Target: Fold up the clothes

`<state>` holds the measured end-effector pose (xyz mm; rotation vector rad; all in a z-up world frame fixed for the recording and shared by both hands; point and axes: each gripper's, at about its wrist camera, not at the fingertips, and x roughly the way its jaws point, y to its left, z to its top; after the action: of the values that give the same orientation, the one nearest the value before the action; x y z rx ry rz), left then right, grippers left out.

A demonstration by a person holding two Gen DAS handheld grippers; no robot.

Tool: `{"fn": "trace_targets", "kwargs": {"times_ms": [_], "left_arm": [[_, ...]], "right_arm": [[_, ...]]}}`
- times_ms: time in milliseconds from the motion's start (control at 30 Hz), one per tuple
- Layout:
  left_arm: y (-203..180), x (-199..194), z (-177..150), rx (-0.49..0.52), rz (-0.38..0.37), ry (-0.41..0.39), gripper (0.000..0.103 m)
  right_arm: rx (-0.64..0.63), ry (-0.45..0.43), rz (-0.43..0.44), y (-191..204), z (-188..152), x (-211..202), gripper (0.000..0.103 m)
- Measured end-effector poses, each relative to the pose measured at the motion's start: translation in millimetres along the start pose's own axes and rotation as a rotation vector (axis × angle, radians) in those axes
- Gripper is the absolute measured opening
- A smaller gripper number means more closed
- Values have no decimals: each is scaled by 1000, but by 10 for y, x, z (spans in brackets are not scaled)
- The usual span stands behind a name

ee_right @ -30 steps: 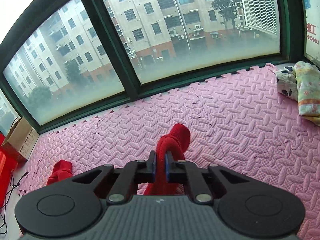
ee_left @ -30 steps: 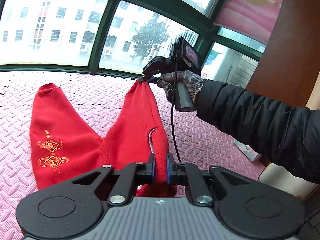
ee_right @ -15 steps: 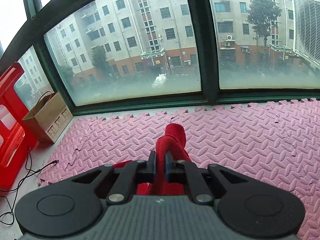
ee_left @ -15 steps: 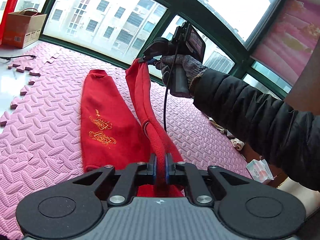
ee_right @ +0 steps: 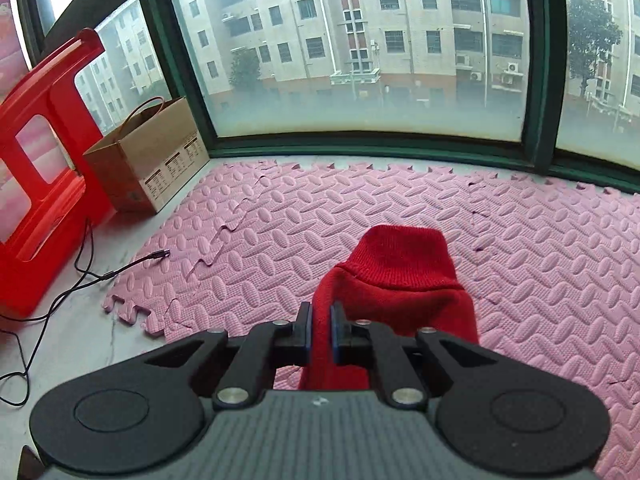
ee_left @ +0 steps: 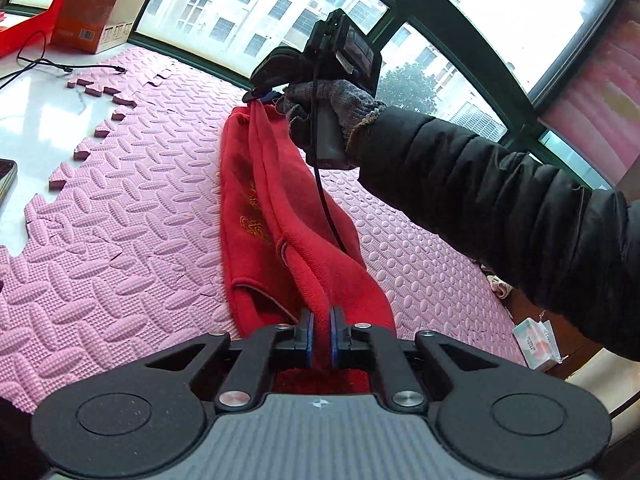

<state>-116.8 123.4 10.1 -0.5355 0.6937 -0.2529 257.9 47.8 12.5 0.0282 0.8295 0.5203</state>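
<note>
On the pink foam mat (ee_left: 120, 216), the red trousers (ee_left: 256, 208) lie lengthwise away from the left gripper (ee_left: 321, 334), clenched on their near end; farther along that axis, the right gripper (ee_left: 260, 96) grasps the cuffed end, one leg lifted over the other.

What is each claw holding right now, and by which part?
Both hold the red pants. The left claw pinches the waist end; the right claw pinches a leg near its ribbed cuff.
</note>
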Motion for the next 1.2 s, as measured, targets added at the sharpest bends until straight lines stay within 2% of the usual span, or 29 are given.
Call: {"fn": "trace_targets", "kwargs": {"times_ms": [133, 200, 267, 367, 433, 500, 533, 700, 833, 967, 1033, 1200], "left_arm": [[44, 13, -31, -15, 11, 13, 9], [58, 20, -43, -18, 13, 18, 9], [63, 27, -43, -18, 16, 21, 9], [63, 22, -47, -15, 20, 19, 9], [66, 24, -47, -16, 23, 19, 9], [72, 29, -46, -18, 28, 23, 10], [76, 31, -45, -18, 30, 25, 10], [71, 10, -48, -11, 47, 28, 15], [46, -42, -56, 0, 67, 17, 17], [31, -105, -34, 7, 87, 0, 20], [21, -135, -1, 14, 99, -13, 25], [-1, -143, 141, 34, 126, -48, 25]], "right_arm": [[-6, 1, 41, -38, -53, -8, 13], [11, 17, 91, -101, -27, -58, 15], [6, 2, 93, -151, 7, -149, 17], [-49, 16, 99, -183, 35, -239, 20], [-126, 60, 65, -195, 13, -301, 22], [-180, 90, 67, -196, -40, -365, 30], [-222, 106, 64, -188, -90, -426, 37], [-361, 165, 92, -168, -370, -672, 38], [-408, 208, 126, -137, -640, -759, 40], [-453, 208, 169, -10, -854, -811, 43], [-468, 195, 186, 65, -938, -845, 43], [-455, 166, 243, 152, -1058, -952, 43]]}}
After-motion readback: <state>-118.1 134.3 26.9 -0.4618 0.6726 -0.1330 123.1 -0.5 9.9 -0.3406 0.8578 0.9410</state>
